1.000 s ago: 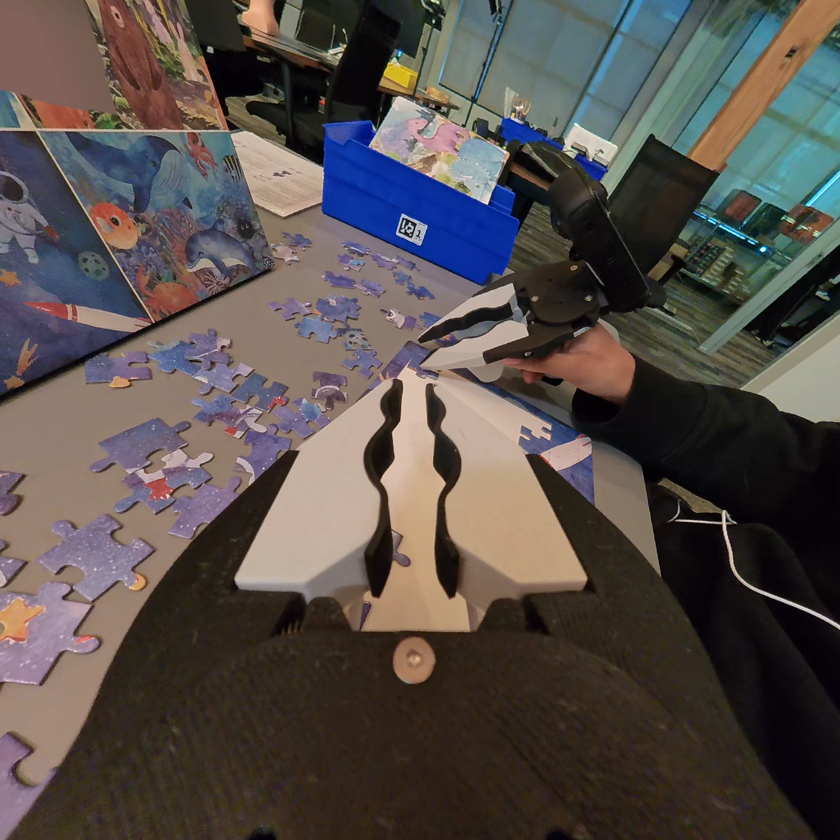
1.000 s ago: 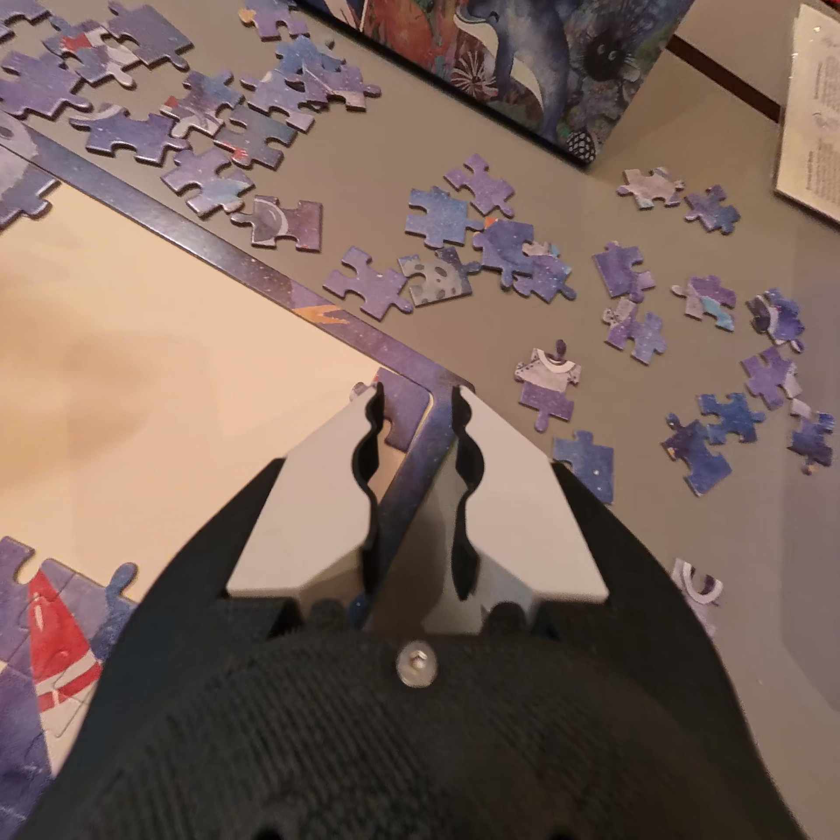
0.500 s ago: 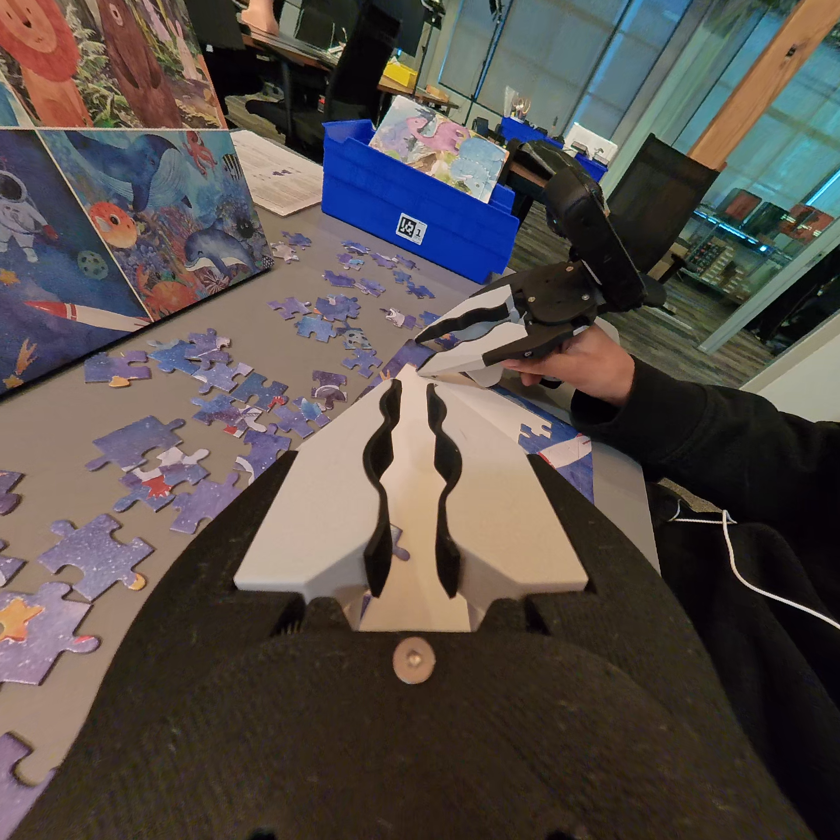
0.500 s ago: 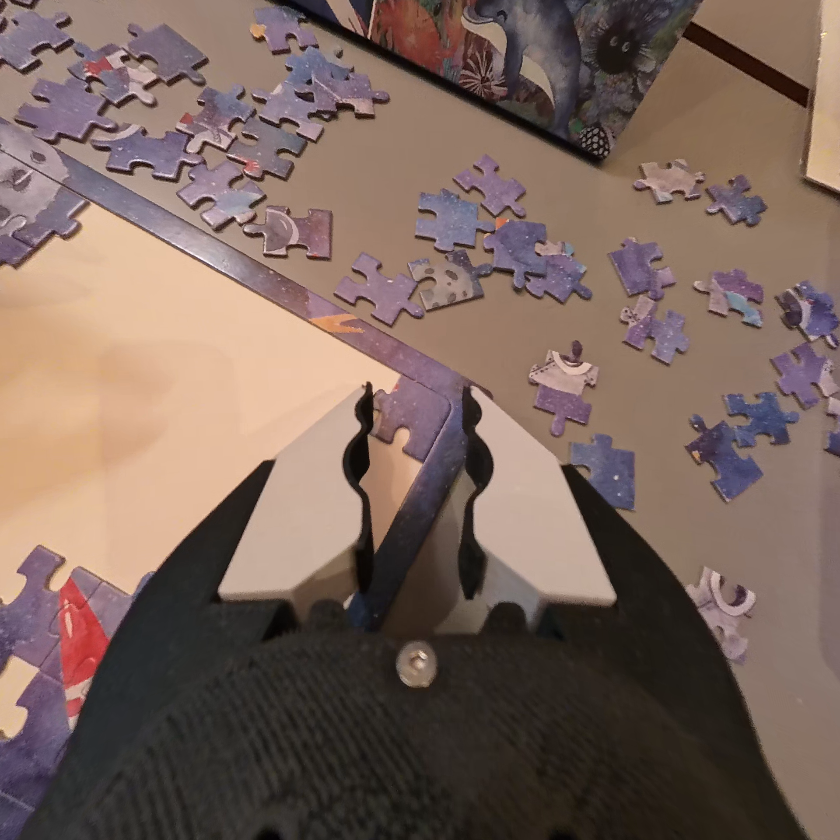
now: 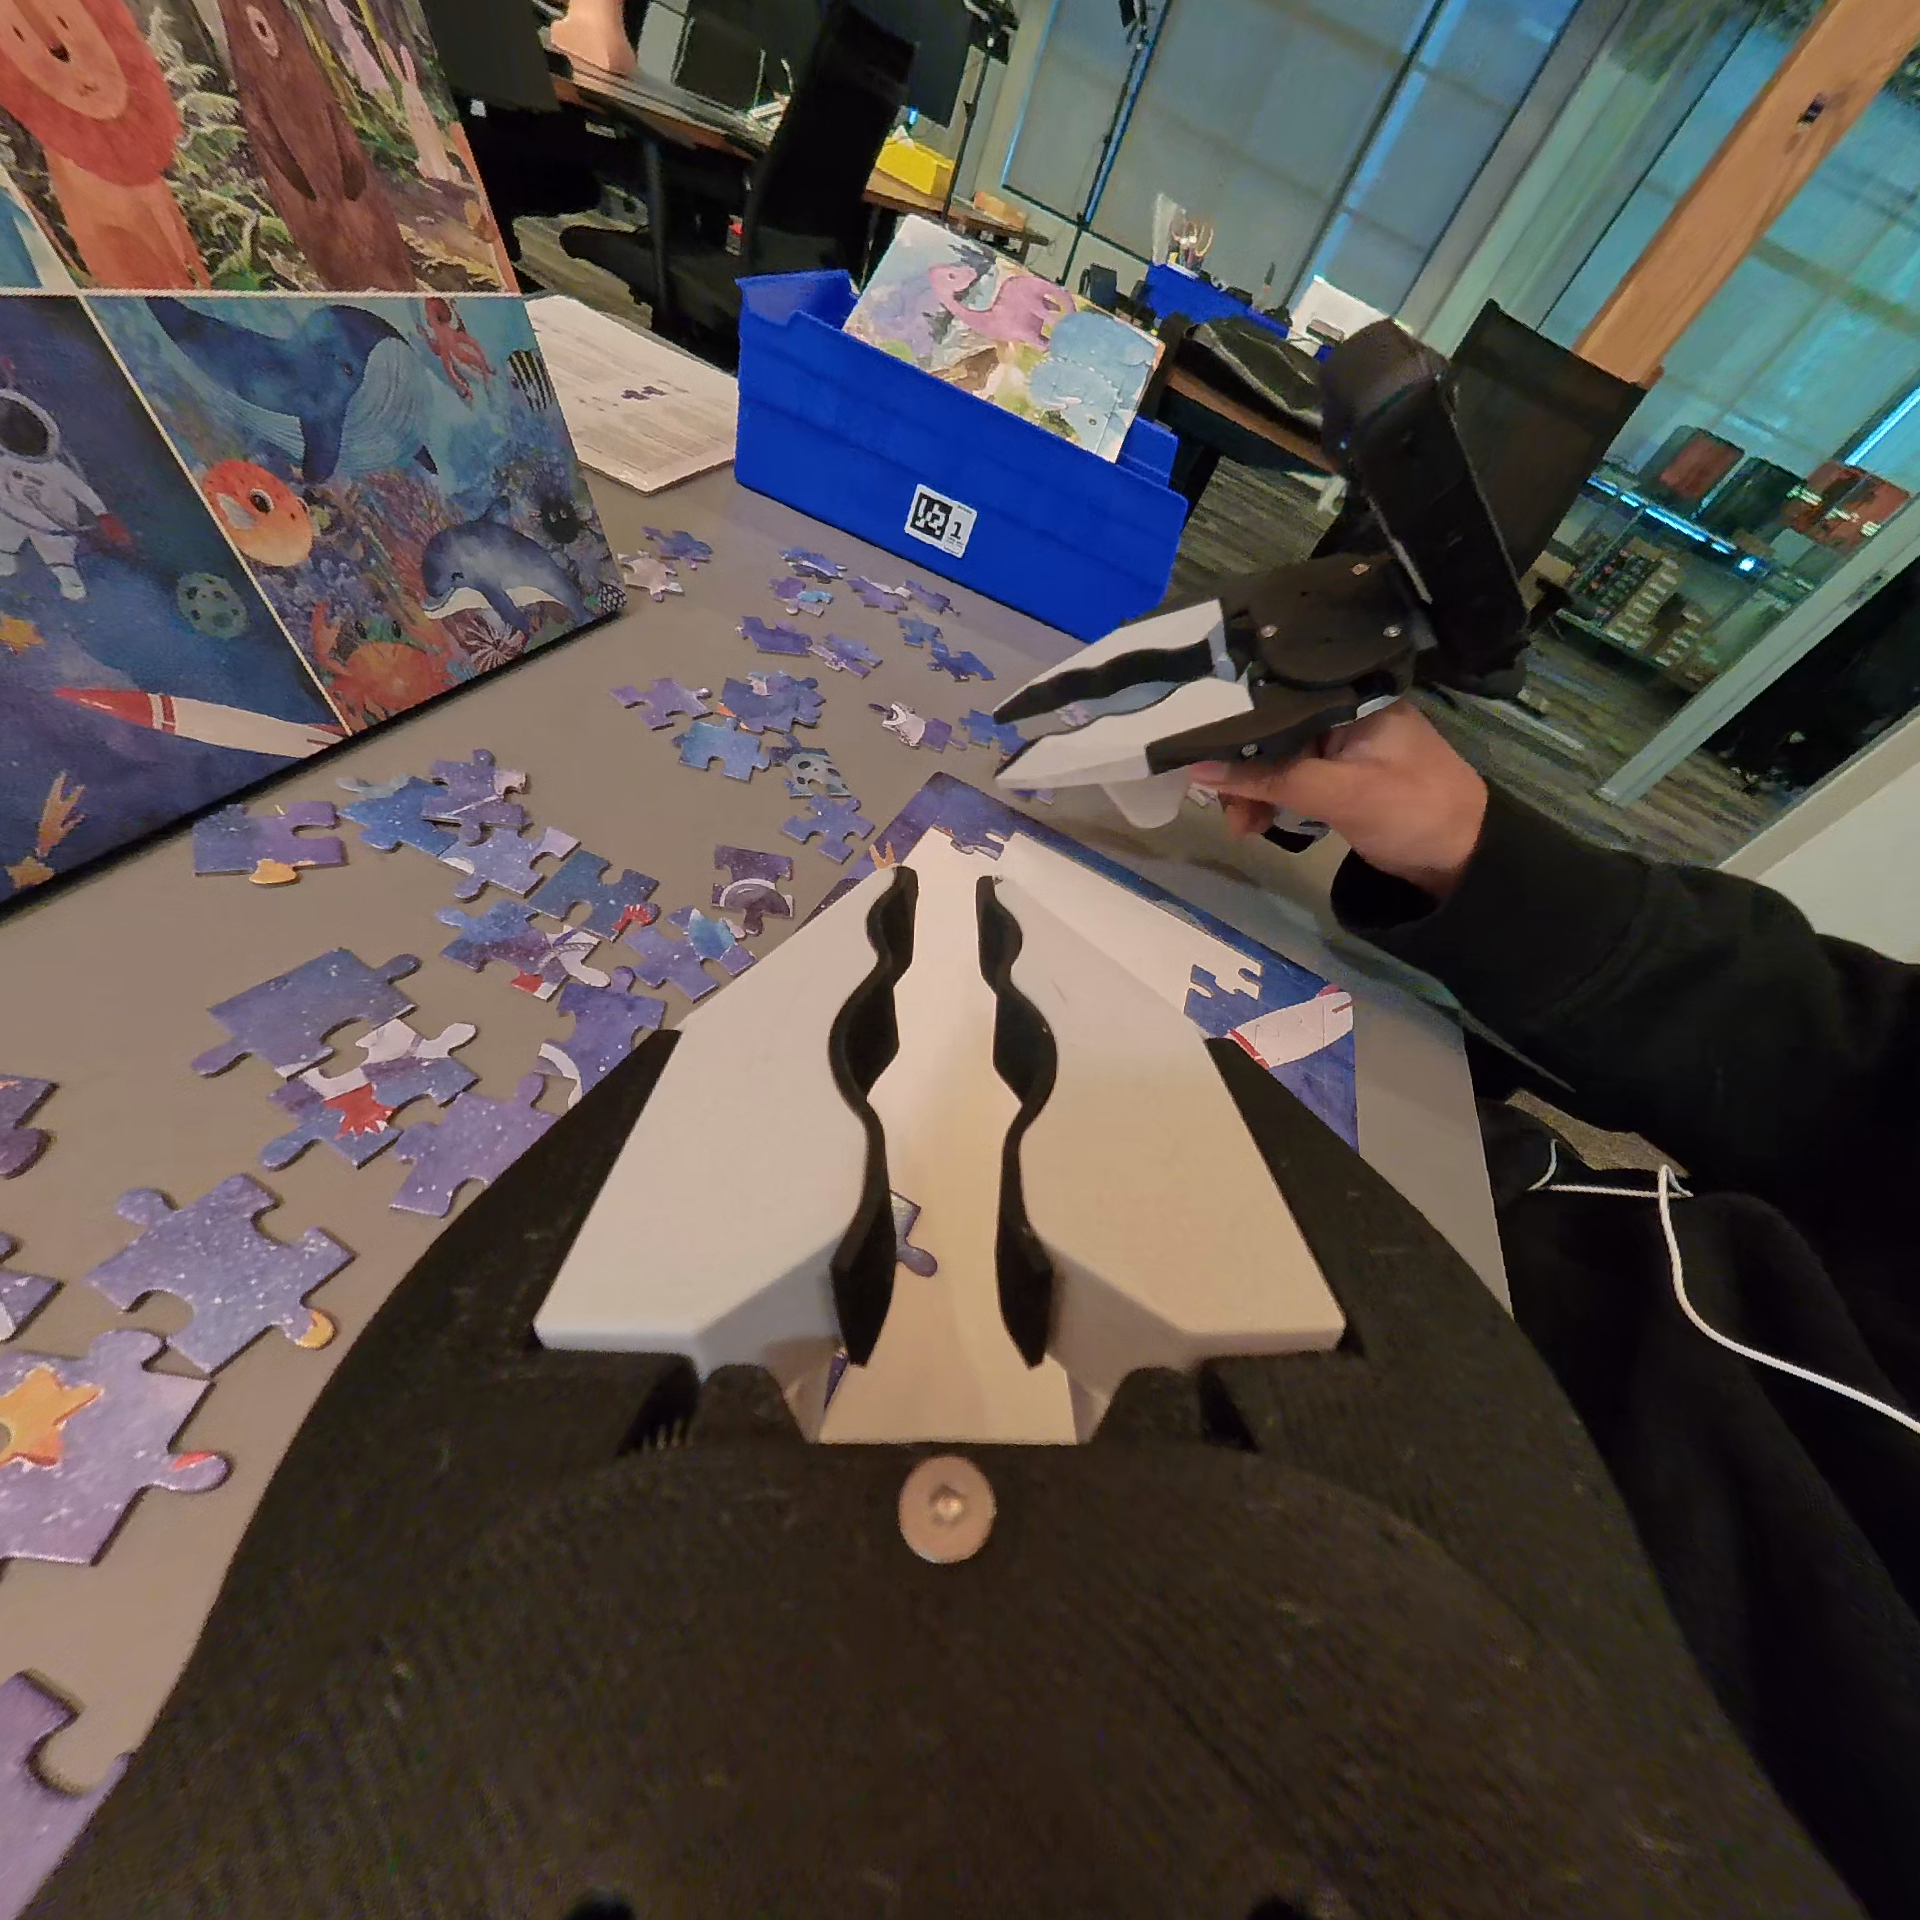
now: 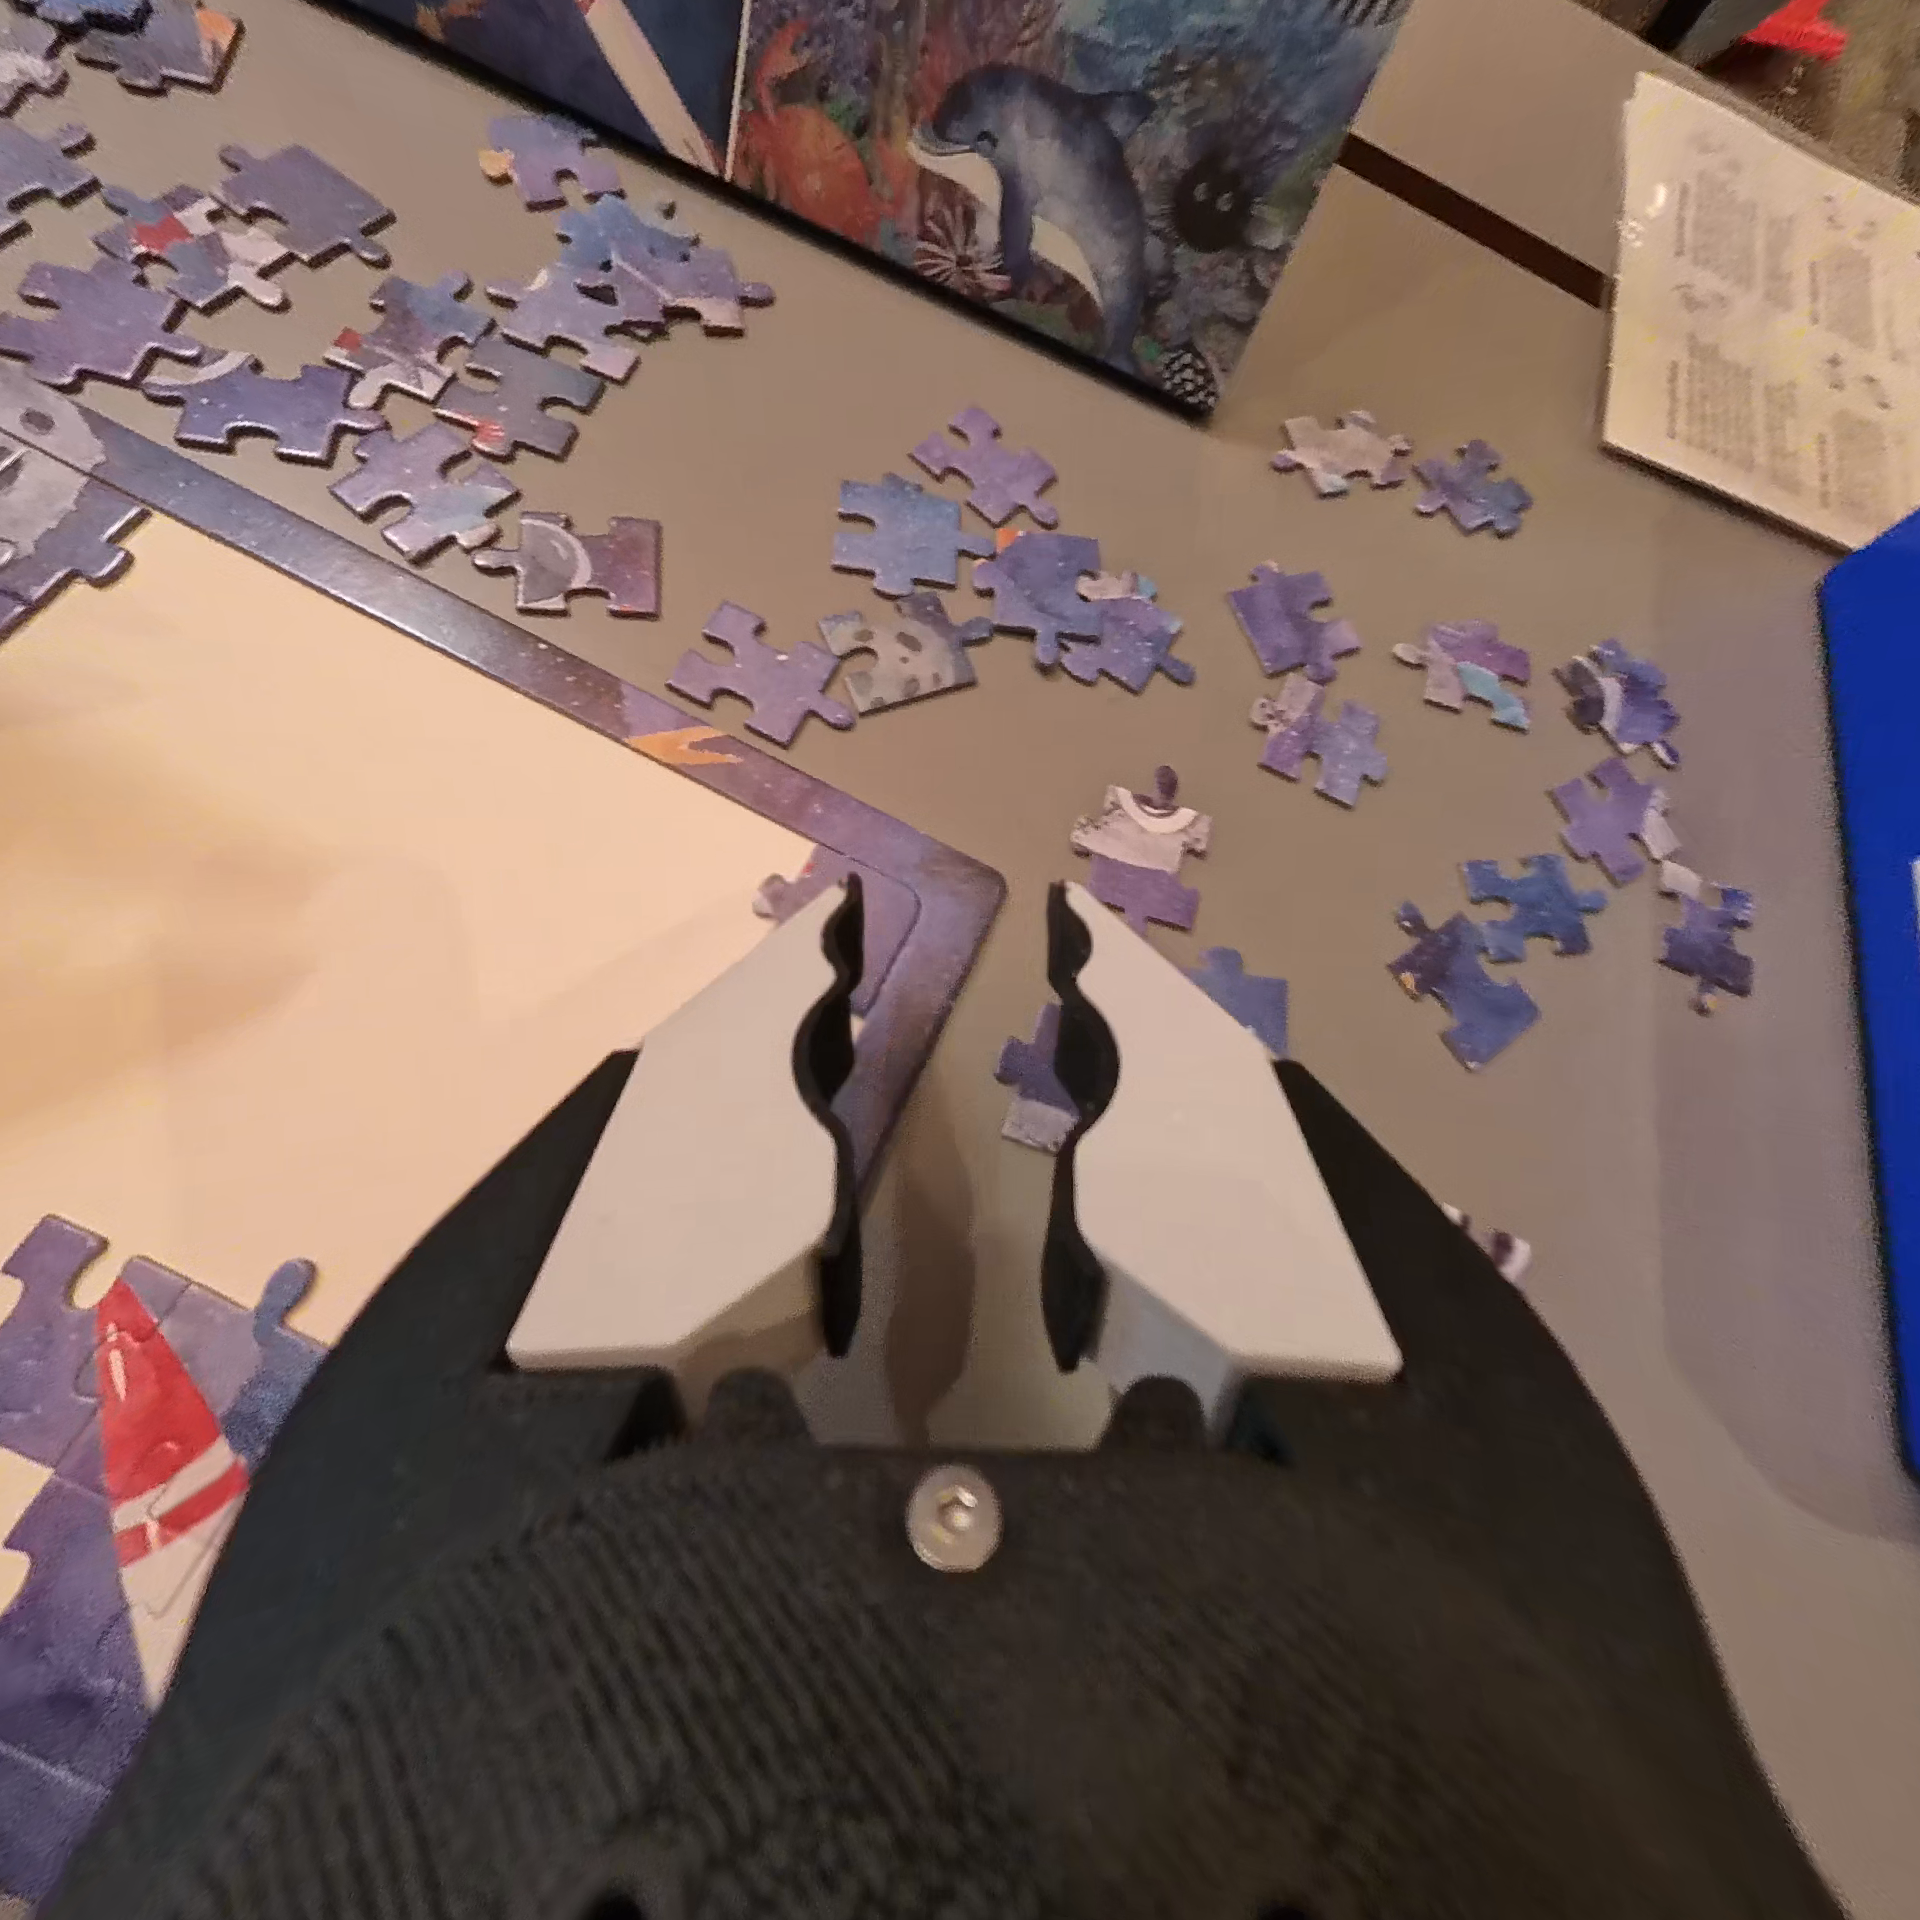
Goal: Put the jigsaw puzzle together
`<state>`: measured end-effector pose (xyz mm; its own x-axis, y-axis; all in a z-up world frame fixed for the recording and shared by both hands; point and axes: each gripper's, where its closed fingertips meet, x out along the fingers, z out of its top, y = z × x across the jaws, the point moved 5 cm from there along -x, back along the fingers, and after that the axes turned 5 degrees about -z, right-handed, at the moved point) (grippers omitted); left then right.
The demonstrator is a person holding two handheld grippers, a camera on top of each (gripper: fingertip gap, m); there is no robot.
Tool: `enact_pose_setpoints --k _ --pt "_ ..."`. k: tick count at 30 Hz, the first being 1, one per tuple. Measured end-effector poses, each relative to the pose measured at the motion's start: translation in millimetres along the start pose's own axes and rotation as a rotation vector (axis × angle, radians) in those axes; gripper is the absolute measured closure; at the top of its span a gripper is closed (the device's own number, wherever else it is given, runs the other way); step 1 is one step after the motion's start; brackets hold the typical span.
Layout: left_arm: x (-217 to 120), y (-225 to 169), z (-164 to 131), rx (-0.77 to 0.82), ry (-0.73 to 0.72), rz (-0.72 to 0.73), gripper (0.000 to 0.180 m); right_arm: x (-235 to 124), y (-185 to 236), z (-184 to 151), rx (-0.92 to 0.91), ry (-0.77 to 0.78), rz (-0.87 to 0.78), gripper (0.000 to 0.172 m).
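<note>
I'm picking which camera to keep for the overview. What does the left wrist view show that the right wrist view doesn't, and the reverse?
Only the left wrist view: the right gripper seen from outside in a hand, the picture board standing in the blue bin, the office behind.

Only the right wrist view: a loose piece beneath the open right gripper, beside the puzzle tray's corner.

Both: scattered purple pieces, the illustrated box, the printed sheet.

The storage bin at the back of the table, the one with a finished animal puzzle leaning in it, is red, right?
Not quite. The storage bin is blue, not red, as the left wrist view shows. The rest holds: it stands at the back of the table, and a finished animal puzzle leans in it.
</note>
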<state>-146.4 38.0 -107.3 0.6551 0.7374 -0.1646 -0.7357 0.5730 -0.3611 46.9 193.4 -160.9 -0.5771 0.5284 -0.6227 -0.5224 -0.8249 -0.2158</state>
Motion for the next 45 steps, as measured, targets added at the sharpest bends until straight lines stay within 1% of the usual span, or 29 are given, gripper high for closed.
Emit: enact_pose_setpoints --k 4,8,13,18,23,25,26,29,31,33,36,41,43,45 --pt "0.3 0.1 -0.1 0.0 0.001 0.001 0.171 -4.9 -2.7 -5.3 0.035 -0.002 0.037 0.14" --pt "0.4 0.7 -0.6 -0.001 0.003 0.004 0.171 -0.4 5.0 -13.0 -0.008 0.032 0.024 0.14" --pt "0.1 0.9 -0.2 0.0 0.0 0.006 0.171 3.8 11.6 -10.6 0.013 0.016 0.067 0.138" --pt "-0.1 0.8 0.0 0.001 -0.001 0.006 0.171 8.2 7.1 -11.7 0.001 0.031 0.024 0.139" --pt "-1.2 0.6 2.1 0.011 -0.012 0.014 0.173 -2.5 -6.1 -3.6 0.053 -0.054 0.009 0.139" --pt "-3.0 1.1 5.2 0.028 -0.028 0.03 0.178 -7.0 -13.0 -1.3 0.06 -0.115 0.005 0.138" --pt "-5.2 2.3 8.9 0.044 -0.05 0.051 0.18 -8.8 -17.5 -0.2 0.052 -0.156 -0.004 0.138" --pt "-17.6 8.7 22.0 0.091 -0.161 0.148 0.18 -12.3 -35.7 3.2 0.011 -0.287 -0.05 0.138" --pt "-25.7 16.0 25.2 0.112 -0.195 0.226 0.18 -13.8 -50.8 3.4 0.008 -0.332 -0.098 0.136" --pt "-32.6 22.5 27.9 0.116 -0.227 0.29 0.18 -17.0 -63.0 3.7 0.025 -0.376 -0.129 0.13" --pt "-42.9 31.3 32.5 0.087 -0.299 0.36 0.18 -21.7 -74.6 0.4 0.066 -0.425 -0.134 0.125" --pt "-60.3 49.5 32.2 -0.007 -0.383 0.46 0.18 -30.9 -77.2 -2.5 0.128 -0.487 -0.08 0.121" --pt "-63.7 53.8 31.0 -0.044 -0.398 0.464 0.18 -32.5 -76.0 -2.1 0.143 -0.5 -0.06 0.121" --pt "-64.4 57.0 28.7 -0.049 -0.378 0.484 0.178 -31.3 -76.2 -2.3 0.156 -0.493 -0.054 0.12"
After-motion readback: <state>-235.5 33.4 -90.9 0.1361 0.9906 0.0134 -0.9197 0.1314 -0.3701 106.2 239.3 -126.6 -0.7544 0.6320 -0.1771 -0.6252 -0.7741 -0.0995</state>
